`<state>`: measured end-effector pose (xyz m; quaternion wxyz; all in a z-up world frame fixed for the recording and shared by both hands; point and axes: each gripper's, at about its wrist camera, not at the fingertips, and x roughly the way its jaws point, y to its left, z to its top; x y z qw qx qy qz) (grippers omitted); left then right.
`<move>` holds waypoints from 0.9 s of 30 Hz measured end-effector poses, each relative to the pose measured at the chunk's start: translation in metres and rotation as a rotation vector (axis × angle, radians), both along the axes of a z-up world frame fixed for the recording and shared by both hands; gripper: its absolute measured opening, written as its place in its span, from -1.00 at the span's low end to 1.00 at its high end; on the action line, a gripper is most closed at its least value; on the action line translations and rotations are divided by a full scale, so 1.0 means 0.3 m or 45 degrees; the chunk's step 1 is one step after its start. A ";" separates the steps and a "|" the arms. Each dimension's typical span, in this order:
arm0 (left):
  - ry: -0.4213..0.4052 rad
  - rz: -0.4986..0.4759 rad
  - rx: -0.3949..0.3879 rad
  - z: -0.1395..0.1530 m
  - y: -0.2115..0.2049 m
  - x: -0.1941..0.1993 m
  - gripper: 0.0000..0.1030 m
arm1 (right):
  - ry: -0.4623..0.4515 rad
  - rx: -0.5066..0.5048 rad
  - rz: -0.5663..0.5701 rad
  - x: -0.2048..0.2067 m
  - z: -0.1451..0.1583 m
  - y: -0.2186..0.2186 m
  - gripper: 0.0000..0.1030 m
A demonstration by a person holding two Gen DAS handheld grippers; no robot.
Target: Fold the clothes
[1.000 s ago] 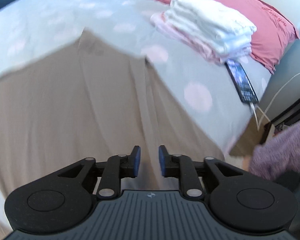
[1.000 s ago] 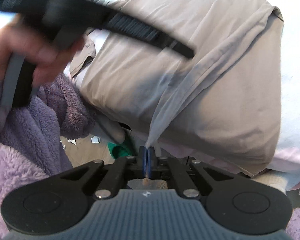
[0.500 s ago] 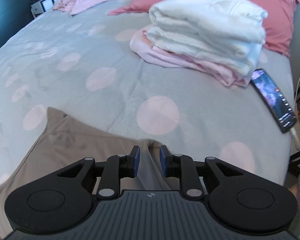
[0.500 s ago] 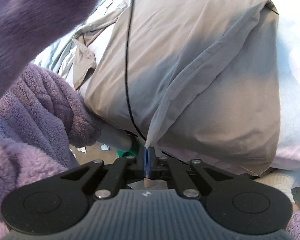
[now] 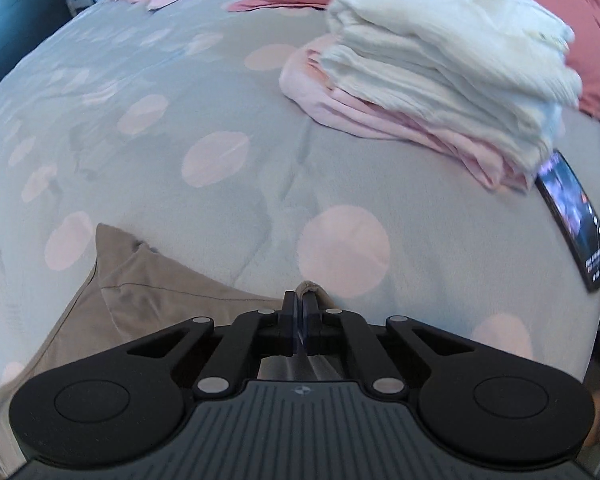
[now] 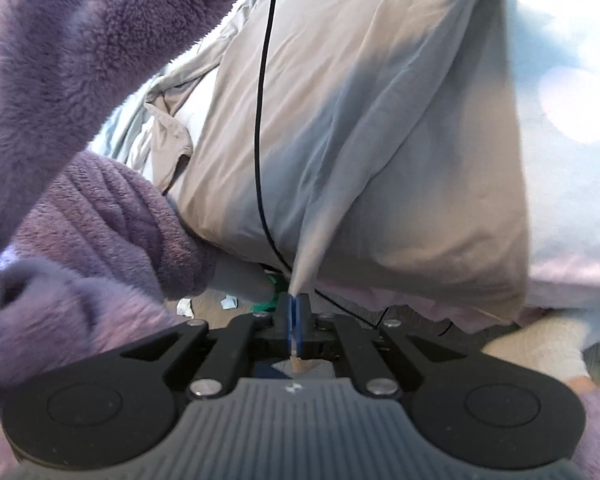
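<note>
My left claw [image 5: 301,312] has just closed on an edge of the thin, limp beige cotton garment [image 5: 148,300] lying on the grey, pink-dotted bed [image 5: 220,120]; my right claw [image 6: 294,312] pinches another edge. Light, drapey cloth: hold hems or corners.

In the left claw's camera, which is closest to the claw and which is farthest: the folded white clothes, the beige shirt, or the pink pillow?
1. Beige cotton shirt: pinched in the left claw, bottom of the view.
2. Stack of folded white clothes: up and to the right on the bed.
3. Pink rectangular pillow: behind the stack, far top right.
</note>
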<state>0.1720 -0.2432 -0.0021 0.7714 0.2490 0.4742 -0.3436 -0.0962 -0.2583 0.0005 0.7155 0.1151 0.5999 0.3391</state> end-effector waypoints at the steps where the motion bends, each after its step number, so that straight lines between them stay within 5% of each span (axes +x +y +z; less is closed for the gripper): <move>1: 0.006 0.009 0.003 -0.002 -0.006 0.008 -1.00 | 0.010 -0.019 -0.002 0.000 0.016 -0.028 -0.96; 7: 0.032 0.103 -0.009 -0.034 -0.025 0.034 -1.00 | 0.060 -0.231 0.023 0.028 0.014 -0.125 -0.96; 20: 0.087 0.279 -0.133 -0.082 0.014 0.050 -0.97 | 0.121 -0.452 0.033 0.074 -0.123 -0.177 -0.96; 22: 0.080 0.266 -0.153 -0.068 0.034 0.030 -0.85 | 0.123 -0.488 0.044 0.076 -0.141 -0.163 -0.84; 26: 0.042 0.277 -0.254 -0.002 0.122 -0.037 -0.20 | 0.118 -0.494 0.044 0.074 -0.144 -0.164 -0.72; 27: 0.037 0.285 -0.280 0.015 0.153 -0.057 -0.20 | 0.105 -0.488 0.035 0.076 -0.136 -0.167 -0.65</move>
